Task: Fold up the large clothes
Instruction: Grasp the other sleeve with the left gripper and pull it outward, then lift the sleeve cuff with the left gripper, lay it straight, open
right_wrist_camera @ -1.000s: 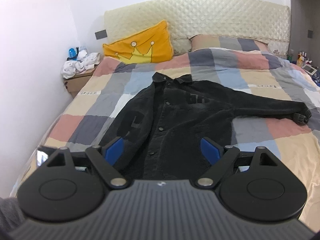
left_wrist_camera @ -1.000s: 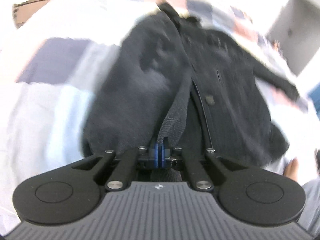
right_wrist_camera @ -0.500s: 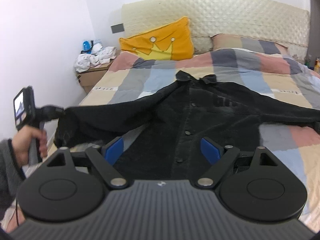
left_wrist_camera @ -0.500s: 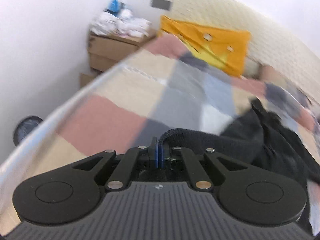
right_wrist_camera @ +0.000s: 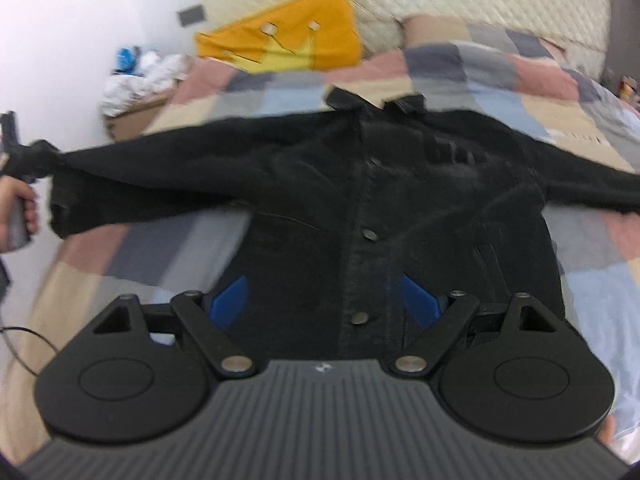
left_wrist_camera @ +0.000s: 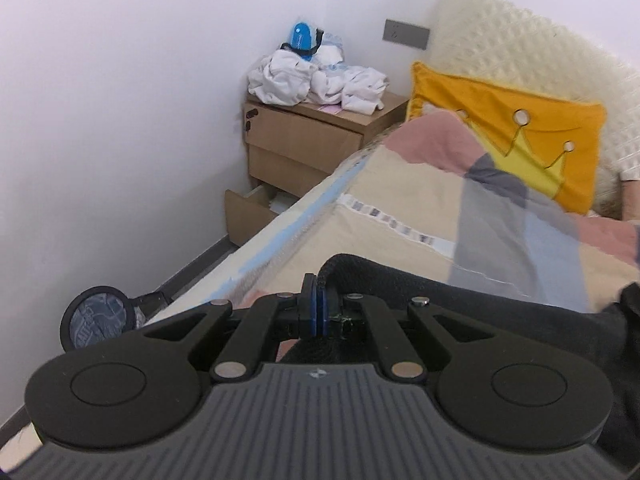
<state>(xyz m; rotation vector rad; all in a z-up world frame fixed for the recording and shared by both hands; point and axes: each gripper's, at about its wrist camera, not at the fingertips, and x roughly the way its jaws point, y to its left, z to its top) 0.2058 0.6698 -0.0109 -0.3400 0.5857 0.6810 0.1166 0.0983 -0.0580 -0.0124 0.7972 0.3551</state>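
A black button-up jacket (right_wrist_camera: 400, 184) lies face up on the patchwork bedspread (right_wrist_camera: 500, 64), collar toward the headboard. My left gripper (left_wrist_camera: 316, 308) is shut on the cuff of its left sleeve (left_wrist_camera: 440, 288), which stretches taut out to the bed's left edge; the right wrist view shows that sleeve (right_wrist_camera: 140, 172) pulled straight toward a hand (right_wrist_camera: 16, 208) at the far left. My right gripper (right_wrist_camera: 326, 300) hangs open just above the jacket's lower front, its blue pads (right_wrist_camera: 230, 296) on either side of the button placket, holding nothing.
A yellow crown pillow (left_wrist_camera: 516, 136) leans on the quilted headboard (left_wrist_camera: 532, 64). A wooden nightstand (left_wrist_camera: 308, 148) with white laundry on top and a bottom drawer pulled out stands by the left wall. A round dark object (left_wrist_camera: 98, 318) sits on the floor.
My left gripper has carried the sleeve cuff from over the jacket's body out to the left bed edge, unfolding the sleeve. My right gripper has dropped closer to the jacket's front.
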